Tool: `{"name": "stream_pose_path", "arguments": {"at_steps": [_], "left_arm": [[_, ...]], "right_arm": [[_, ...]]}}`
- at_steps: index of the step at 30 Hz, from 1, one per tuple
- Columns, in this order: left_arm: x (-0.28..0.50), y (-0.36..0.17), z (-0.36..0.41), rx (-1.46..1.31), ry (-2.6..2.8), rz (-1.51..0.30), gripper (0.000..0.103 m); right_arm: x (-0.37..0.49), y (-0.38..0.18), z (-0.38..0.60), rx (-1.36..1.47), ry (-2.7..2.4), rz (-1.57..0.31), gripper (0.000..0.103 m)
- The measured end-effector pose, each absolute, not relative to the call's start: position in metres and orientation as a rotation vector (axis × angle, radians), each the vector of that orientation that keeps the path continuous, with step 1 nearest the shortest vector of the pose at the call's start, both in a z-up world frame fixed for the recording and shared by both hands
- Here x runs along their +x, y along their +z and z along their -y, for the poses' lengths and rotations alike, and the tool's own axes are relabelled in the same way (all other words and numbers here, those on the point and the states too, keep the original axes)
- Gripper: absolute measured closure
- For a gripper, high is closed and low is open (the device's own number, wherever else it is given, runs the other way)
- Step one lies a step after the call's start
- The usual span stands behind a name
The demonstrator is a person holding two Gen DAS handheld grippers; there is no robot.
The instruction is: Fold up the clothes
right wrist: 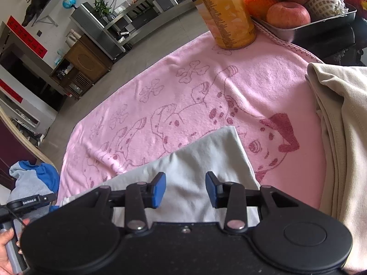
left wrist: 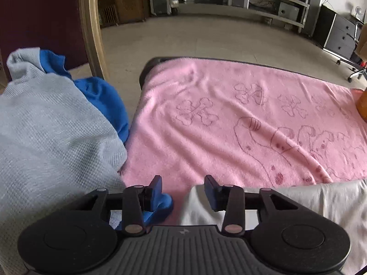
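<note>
Both claws open, nothing gripped. Left claw [left wrist: 182, 189] hangs at bottom centre of the left view with its jaws apart: pale garment [left wrist: 286, 204] lies under the right-side finger, pink towel [left wrist: 229, 119] shows in the gap. Right claw [right wrist: 185, 189] hangs at bottom centre of its view, jaws apart above the same pale garment [right wrist: 199, 158], no pad pressing on it.

Risks, as I judge them:
- Left claw straddles the garment's edge, so closing here could pinch the towel too and drag the whole cover.
- A blue cloth scrap [left wrist: 160, 208] sits just beside the left-side finger and could get caught (it looks like part of the grey-and-blue sweater [left wrist: 52, 126] heaped at left).
- Juice bottle [right wrist: 226, 13] and fruit tray [right wrist: 321, 23] stand on the towel-covered surface at upper right; a tugged towel could tip the bottle.
- Cream folded stack [right wrist: 344, 119] at right edge may get swept by a wide fold.
</note>
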State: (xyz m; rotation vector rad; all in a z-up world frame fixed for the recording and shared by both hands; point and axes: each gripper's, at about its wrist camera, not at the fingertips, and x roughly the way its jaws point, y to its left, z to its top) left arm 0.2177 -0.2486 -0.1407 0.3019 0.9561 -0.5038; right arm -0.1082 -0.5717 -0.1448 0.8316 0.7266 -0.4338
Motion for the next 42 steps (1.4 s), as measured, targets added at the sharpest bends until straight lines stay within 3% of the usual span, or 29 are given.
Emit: {"name": "stream_pose_path", "arguments": {"at_steps": [7, 9, 14, 16, 18, 19, 21, 22, 26, 29, 34, 36, 42], "left_arm": [[0.235, -0.149, 0.235, 0.081, -0.68, -1.048, 0.063], [0.235, -0.154, 0.235, 0.027, -0.741, -1.067, 0.073], [0.229, -0.161, 0.244, 0.199, -0.585, -1.06, 0.082], [0.226, -0.16, 0.242, 0.228, -0.542, -1.062, 0.075], [0.221, -0.157, 0.239, 0.227, -0.535, -1.066, 0.054], [0.219, -0.155, 0.237, 0.228, -0.538, -1.064, 0.051], [0.215, -0.154, 0.238, 0.252, -0.534, -1.045, 0.036], [0.213, -0.153, 0.238, 0.267, -0.529, -1.034, 0.034], [0.219, -0.16, 0.239, 0.256, -0.543, -1.036, 0.046], [0.225, -0.165, 0.235, 0.228, -0.543, -1.058, 0.055], [0.223, -0.165, 0.237, 0.239, -0.538, -1.046, 0.055], [0.224, -0.166, 0.238, 0.245, -0.527, -1.046, 0.055], [0.232, -0.169, 0.234, 0.247, -0.504, -1.064, 0.059]], "right_arm": [[-0.108, -0.144, 0.572, 0.839, -0.428, -0.722, 0.064], [-0.109, -0.145, 0.573, 0.835, -0.439, -0.722, 0.064], [-0.112, -0.143, 0.577, 0.83, -0.473, -0.707, 0.064], [-0.113, -0.142, 0.58, 0.817, -0.495, -0.7, 0.064], [-0.113, -0.139, 0.583, 0.785, -0.524, -0.693, 0.065], [-0.115, -0.137, 0.587, 0.775, -0.541, -0.684, 0.067], [-0.118, -0.134, 0.596, 0.76, -0.576, -0.663, 0.069], [-0.12, -0.133, 0.601, 0.76, -0.597, -0.654, 0.069], [-0.114, -0.141, 0.619, 0.79, -0.614, -0.655, 0.069], [-0.101, -0.151, 0.625, 0.798, -0.605, -0.678, 0.077], [-0.086, -0.17, 0.633, 0.868, -0.599, -0.727, 0.08], [-0.082, -0.175, 0.63, 0.863, -0.603, -0.757, 0.099], [-0.079, -0.173, 0.622, 0.752, -0.65, -0.77, 0.098]]}}
